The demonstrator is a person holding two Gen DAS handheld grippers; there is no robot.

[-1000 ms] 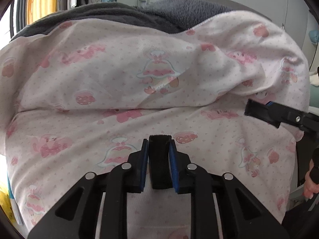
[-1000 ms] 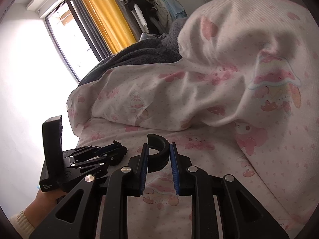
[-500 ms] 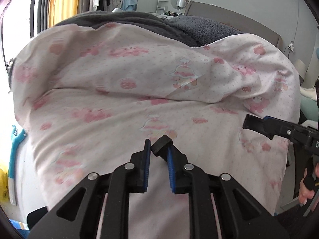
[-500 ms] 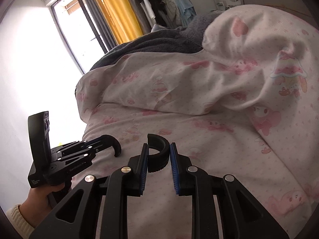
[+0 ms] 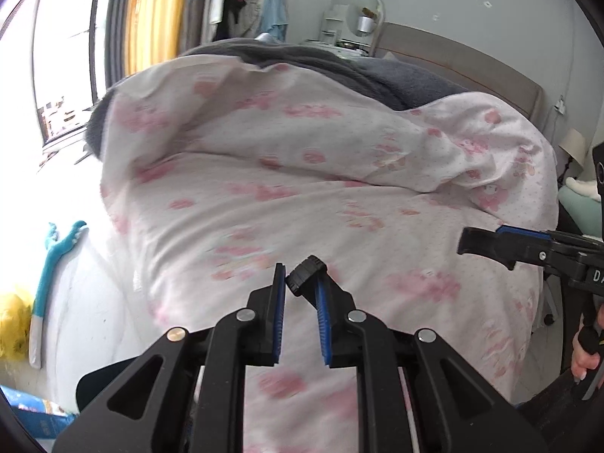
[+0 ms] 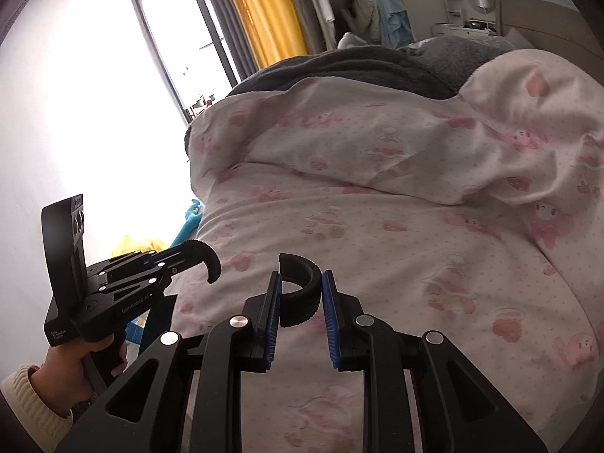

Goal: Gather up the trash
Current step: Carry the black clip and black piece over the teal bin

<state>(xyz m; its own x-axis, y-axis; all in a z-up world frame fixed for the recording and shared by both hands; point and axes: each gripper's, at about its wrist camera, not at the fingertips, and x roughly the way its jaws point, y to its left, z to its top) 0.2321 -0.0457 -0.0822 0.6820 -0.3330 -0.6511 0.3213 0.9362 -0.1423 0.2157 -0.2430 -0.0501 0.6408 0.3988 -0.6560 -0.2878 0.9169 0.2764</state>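
The weakest point is the left claw (image 5: 300,283). It is fully closed, but the small black ribbed piece (image 5: 306,272) sits skewed at the very tips of its pads, caught by a corner rather than held squarely. A jolt or a quick swing would probably work it loose. It would then fall onto the pink-printed duvet (image 5: 302,196) below, where it could roll into one of the deep folds towards the head of the bed.

The right claw (image 6: 300,287) is closed as well, on a black ribbed half-ring (image 6: 298,296). This one sits squarely between the blue pads with its open side up, so the grip looks much safer. The ring is curved, though, and could twist in the pads if knocked. The two claws are carried side by side over the foot of the bed, so one could bump the other.

These two black pieces seem to be the trash in hand. No other litter shows on the duvet.

No bin is in view. On the floor left of the bed lies something yellow and crumpled (image 5: 13,324), perhaps a bag, and whether anything is in it cannot be told. Nearer, by the bed's corner, is the edge of a blue carton (image 5: 34,417), its inside hidden. With no receptacle clearly in sight, the carry could be long, which worsens the slip risk.
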